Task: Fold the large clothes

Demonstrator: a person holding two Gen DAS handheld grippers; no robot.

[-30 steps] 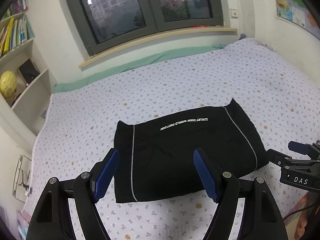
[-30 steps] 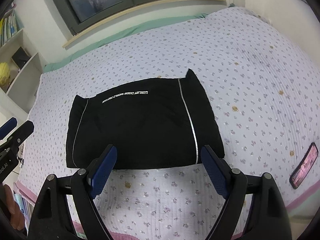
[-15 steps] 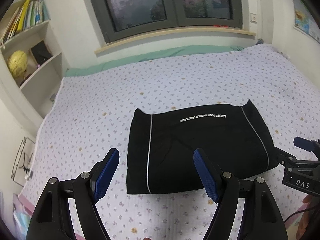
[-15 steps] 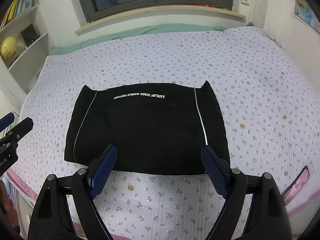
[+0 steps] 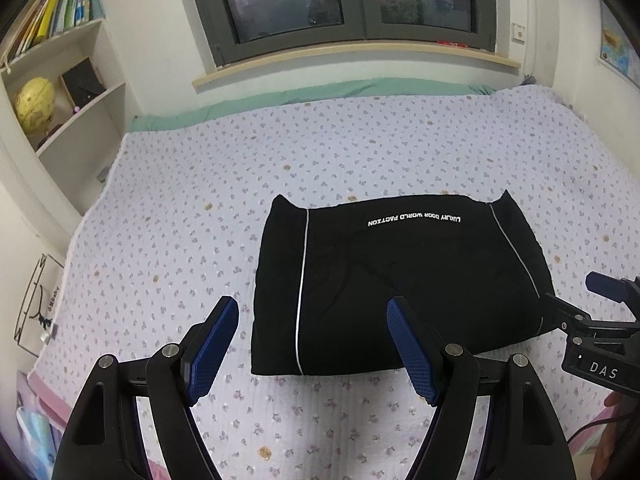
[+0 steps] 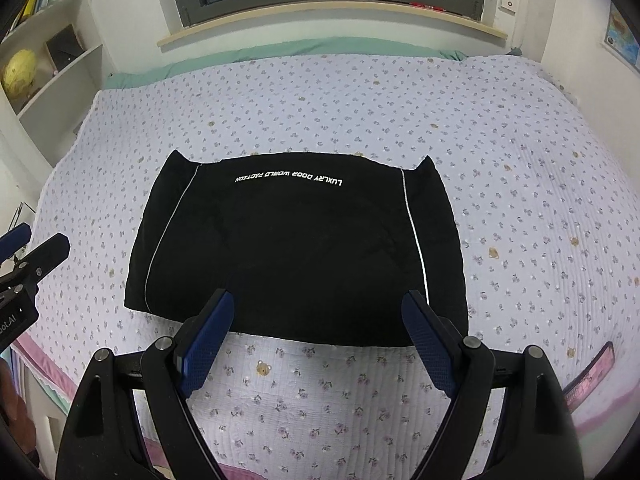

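Note:
A black garment (image 5: 400, 280) (image 6: 296, 248) lies folded into a flat rectangle on the bed, with white piping down each side and a line of white lettering near its far edge. My left gripper (image 5: 312, 344) hovers open above the garment's near left corner, nothing between its blue pads. My right gripper (image 6: 318, 336) hangs open over the garment's near edge, also holding nothing. The right gripper shows at the right edge of the left wrist view (image 5: 600, 320), and the left gripper at the left edge of the right wrist view (image 6: 24, 264).
The bed is covered by a pale floral quilt (image 5: 360, 152) (image 6: 520, 200). A phone (image 6: 588, 376) lies near the bed's front right edge. Shelves (image 5: 60, 80) with books and a yellow globe stand to the left. A window (image 5: 352, 4) sits behind the bed.
Both views have swung and levelled: the garment has slid rightward in the left wrist view and sits more centred and square in the right wrist view. Both grippers stay open; the garment has not moved.

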